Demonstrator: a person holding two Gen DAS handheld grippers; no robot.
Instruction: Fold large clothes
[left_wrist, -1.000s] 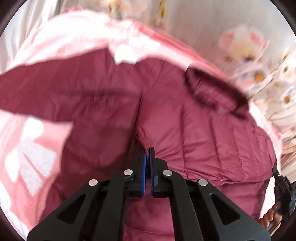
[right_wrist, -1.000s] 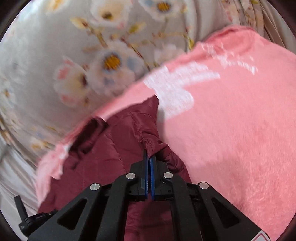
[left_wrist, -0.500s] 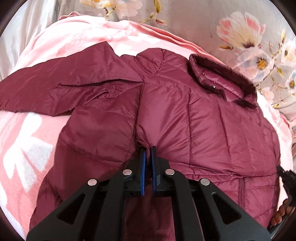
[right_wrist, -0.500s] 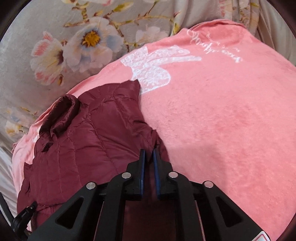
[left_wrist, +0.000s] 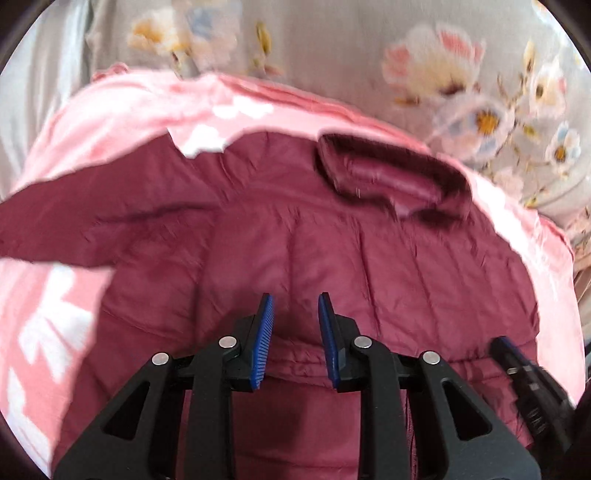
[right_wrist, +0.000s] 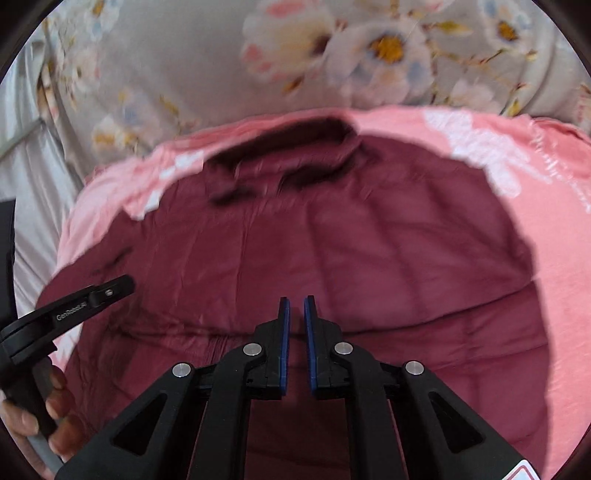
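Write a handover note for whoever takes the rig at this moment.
Left gripper: jaws opening, nothing between them, above the jacket.
Right gripper: jaws closing, a narrow gap, nothing between them.
Jacket: lies on the pink blanket, collar at the far end, one sleeve stretched out to the left.
Done: the right side looks folded in.
Left: the outstretched sleeve, then folding the body.

Soft, even daylight, no glare. Both views motion-blurred: floral sheet (left_wrist: 369, 55) and jacket collar (left_wrist: 391, 177) smeared. Gripper fingers (right_wrist: 284, 332) sharp. Fisheye bends edges; dark vignette at corners. Faint shadows in jacket folds.
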